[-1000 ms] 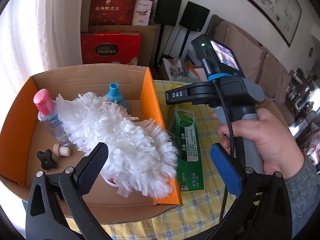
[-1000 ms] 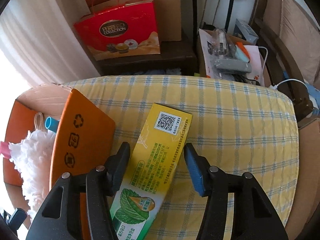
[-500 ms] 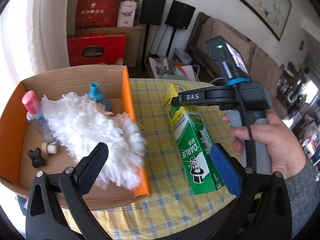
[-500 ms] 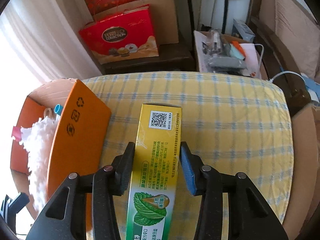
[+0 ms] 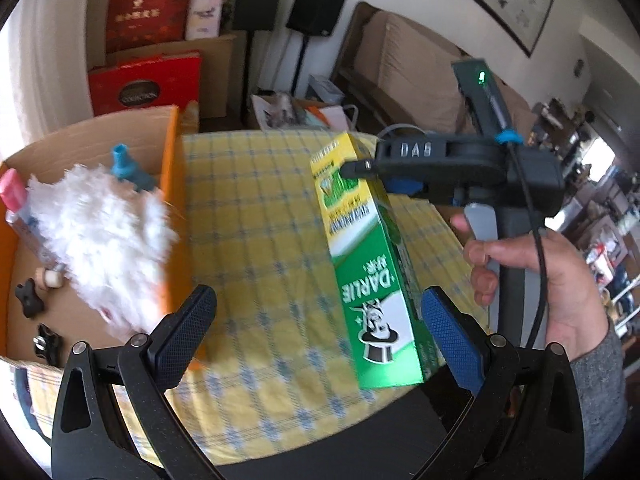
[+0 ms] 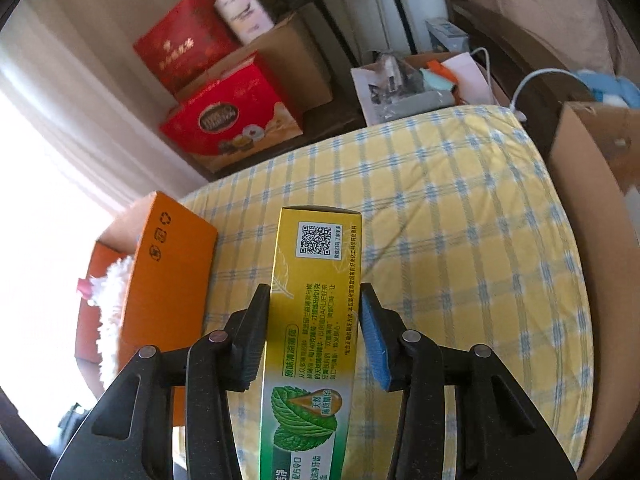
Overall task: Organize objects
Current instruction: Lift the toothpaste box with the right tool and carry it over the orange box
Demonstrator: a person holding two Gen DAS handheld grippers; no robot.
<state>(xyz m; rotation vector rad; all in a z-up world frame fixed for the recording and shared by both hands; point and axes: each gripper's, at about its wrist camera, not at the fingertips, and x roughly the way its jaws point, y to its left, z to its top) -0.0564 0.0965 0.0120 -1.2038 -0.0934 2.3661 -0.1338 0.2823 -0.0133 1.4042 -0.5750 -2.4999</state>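
The Darlie toothpaste box (image 6: 316,320), green and yellow, is held clear of the yellow checked tablecloth (image 6: 460,240) that covers the worktop, its QR-code end pointing away toward twelve o'clock in the right wrist view. The right tool (image 6: 314,334) is clamped on it, one black pad and one blue pad pressed against the box's long sides. In the left wrist view the same box (image 5: 370,272) hangs tilted at about two o'clock, gripped near its far end by that tool (image 5: 368,170), whose handle sits in the person's right hand (image 5: 532,280). The left tool (image 5: 316,334) stands wide apart with nothing between its pads. At about nine o'clock in that view sits an open cardboard box with orange sides (image 5: 174,184) resting on the cloth, and inside it lie a fluffy white duster head (image 5: 100,236), a teal-capped bottle (image 5: 128,168), a pink-capped clear bottle (image 5: 16,200), a cork stopper (image 5: 50,279) and two small black knobs (image 5: 28,298).
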